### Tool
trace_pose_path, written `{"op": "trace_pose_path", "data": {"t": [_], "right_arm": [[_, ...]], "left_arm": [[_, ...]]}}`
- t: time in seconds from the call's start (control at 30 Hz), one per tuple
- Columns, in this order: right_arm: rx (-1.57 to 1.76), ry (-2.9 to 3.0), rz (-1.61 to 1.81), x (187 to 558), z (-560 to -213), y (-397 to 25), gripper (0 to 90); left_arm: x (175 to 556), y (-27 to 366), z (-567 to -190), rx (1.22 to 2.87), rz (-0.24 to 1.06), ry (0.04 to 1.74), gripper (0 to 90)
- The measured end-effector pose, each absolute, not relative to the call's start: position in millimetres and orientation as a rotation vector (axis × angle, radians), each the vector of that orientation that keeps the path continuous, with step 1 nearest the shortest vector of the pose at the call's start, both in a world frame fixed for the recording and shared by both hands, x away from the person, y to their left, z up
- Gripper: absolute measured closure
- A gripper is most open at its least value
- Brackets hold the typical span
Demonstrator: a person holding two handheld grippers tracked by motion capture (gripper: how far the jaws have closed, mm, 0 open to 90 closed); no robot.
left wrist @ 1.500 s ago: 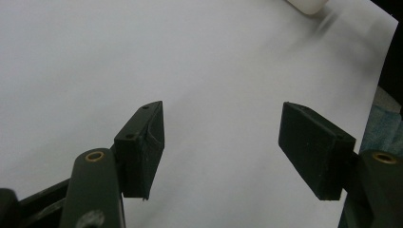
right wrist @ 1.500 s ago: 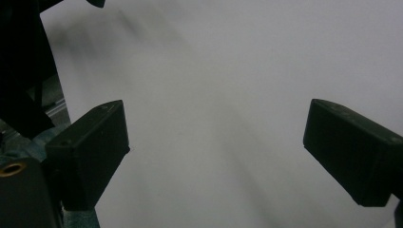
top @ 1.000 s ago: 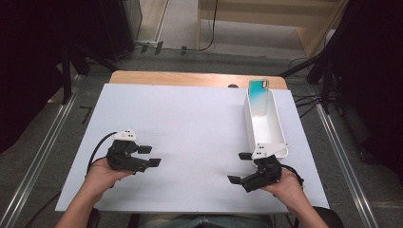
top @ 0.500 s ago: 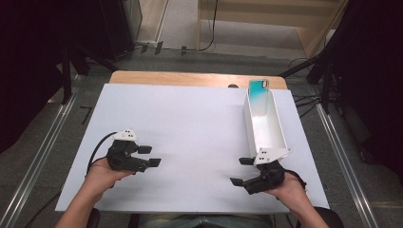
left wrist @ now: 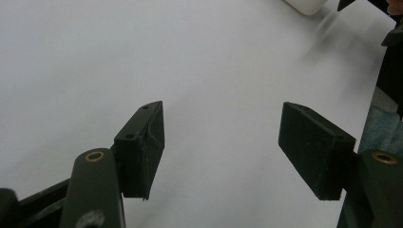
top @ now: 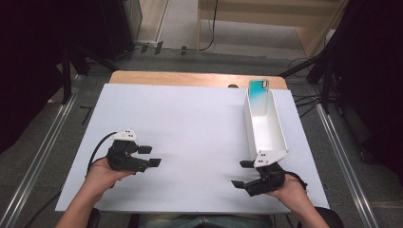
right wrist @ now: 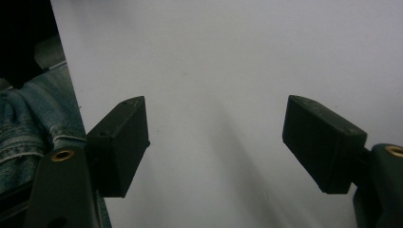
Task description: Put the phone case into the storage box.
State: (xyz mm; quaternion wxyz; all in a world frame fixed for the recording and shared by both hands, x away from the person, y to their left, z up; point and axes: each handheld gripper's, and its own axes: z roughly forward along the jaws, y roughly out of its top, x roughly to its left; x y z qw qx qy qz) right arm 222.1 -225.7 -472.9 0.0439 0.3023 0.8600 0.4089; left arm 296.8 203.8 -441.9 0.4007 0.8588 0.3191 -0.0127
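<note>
A long white open-topped box [top: 264,127] lies on the right side of the white table [top: 190,123], running from the far edge toward the person, with a teal-faced phone-like item [top: 259,89] standing at its far end; the view is too coarse to confirm what that item is. The right gripper [top: 242,175] sits just beside the box's near end, jaws spread wide and empty. The left gripper [top: 151,156] rests well apart on the left of the table, likewise released and holding nothing. The box appears to be thin-walled sheet material, so it is judged light and fairly stiff but liable to flex or slide on the smooth surface; the best hold is probably one side wall near the near end, pinched across its thickness, not the whole width. The high view gives the box's full length and its contents. The left gripper view shows a rounded white corner of the box [left wrist: 308,4] far off, past its own open jaws. The right gripper view shows bare table [right wrist: 237,71] between its jaws and blue denim [right wrist: 33,118] at the table edge.
</note>
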Motion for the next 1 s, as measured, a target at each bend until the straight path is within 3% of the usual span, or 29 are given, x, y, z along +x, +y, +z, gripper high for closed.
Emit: {"op": "trace_pose_path", "data": {"t": [1.0], "right_arm": [[0.93,2.613,1.273,224.1,-473.0,-229.0,22.4]], "left_arm": [[296.9,204.6,-442.3,2.165,-0.035,0.809,32.2]]}}
